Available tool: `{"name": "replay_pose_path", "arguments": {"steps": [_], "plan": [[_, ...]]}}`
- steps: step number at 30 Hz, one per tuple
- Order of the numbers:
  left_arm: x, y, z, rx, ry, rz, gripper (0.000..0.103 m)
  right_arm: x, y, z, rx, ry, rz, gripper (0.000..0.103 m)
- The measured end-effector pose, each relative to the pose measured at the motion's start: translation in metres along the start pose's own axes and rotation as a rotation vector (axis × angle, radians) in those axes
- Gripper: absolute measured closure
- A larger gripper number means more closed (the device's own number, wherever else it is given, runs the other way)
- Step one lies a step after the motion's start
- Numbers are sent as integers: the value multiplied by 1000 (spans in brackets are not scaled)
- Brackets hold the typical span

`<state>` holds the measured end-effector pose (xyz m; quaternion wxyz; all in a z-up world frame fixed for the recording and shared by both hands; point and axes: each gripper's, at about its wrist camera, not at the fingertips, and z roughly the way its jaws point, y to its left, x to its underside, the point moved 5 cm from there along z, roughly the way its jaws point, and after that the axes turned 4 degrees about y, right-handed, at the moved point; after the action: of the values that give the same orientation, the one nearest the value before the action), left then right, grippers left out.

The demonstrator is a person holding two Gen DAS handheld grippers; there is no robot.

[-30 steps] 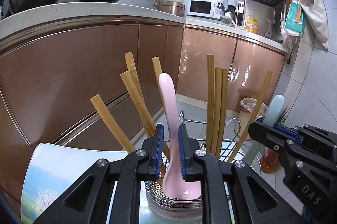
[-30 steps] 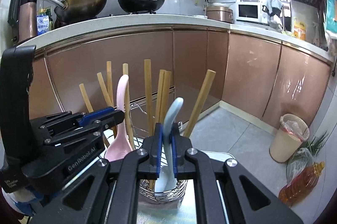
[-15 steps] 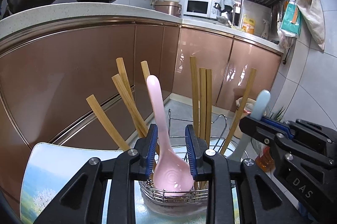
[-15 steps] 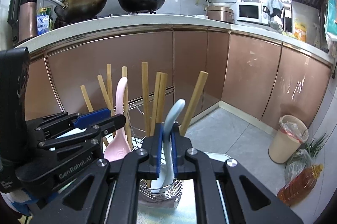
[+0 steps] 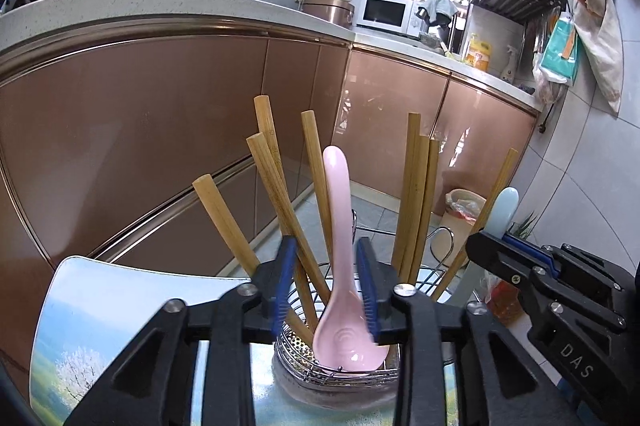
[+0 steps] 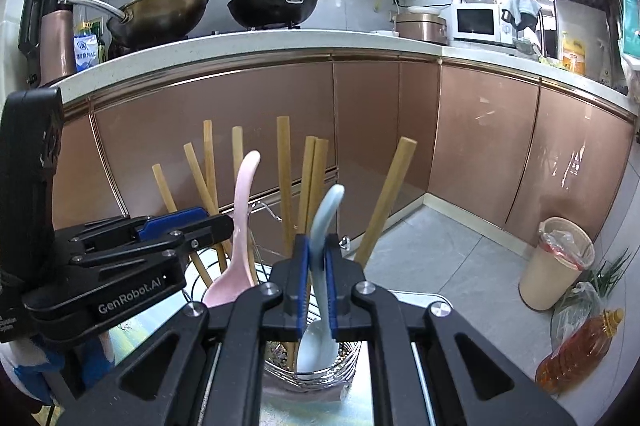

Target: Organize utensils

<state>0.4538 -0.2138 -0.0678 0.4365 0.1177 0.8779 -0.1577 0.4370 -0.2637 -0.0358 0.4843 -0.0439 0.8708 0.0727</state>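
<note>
The left gripper [image 5: 328,280] stands with its blue-padded jaws spread on either side of the pink spoon [image 5: 340,258]; the jaws have just been opening, and the spoon stands between them with a gap showing at each pad. The pink spoon rests in the wire utensil holder [image 5: 340,366], bowl down in the basket and handle up, its long axis nearly upright with a slight lean to the left at the tip. In the right wrist view the same spoon curves up beside the left gripper's fingertips, its handle end tipped a little to the right.

The right gripper [image 6: 316,278] has its jaws pressed together on the pale blue spoon [image 6: 320,266], pinching it along the lower part of the handle. That spoon also points handle up and bowl down, the bowl inside the holder near the rim, the handle arching up and to the right.

Around both spoons the bamboo chopsticks [image 5: 416,197] stand in the same holder, fanned outward: some lean left, three stand close together almost upright, one leans right. The holder sits on a table mat printed with a landscape [image 5: 80,326], near the camera, with copper-coloured kitchen cabinets [image 5: 140,113] farther back.
</note>
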Motion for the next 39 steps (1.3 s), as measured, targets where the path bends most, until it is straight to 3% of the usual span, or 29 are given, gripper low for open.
{"name": "replay_pose_path", "arguments": {"steps": [10, 14, 26, 33, 39], "plan": [[0, 1, -12, -4, -13, 4, 62, -3, 1, -11, 1, -9, 7, 94], [-1, 2, -21, -12, -24, 4, 57, -3, 3, -19, -2, -19, 17, 85], [11, 7, -63, -54, -60, 12, 40, 8, 12, -54, 18, -32, 39, 70], [26, 16, -92, -95, -73, 13, 37, 25, 16, -77, 39, -29, 67, 55], [39, 25, -118, -145, -101, 22, 26, 45, 22, -97, 49, -20, 89, 47]]}}
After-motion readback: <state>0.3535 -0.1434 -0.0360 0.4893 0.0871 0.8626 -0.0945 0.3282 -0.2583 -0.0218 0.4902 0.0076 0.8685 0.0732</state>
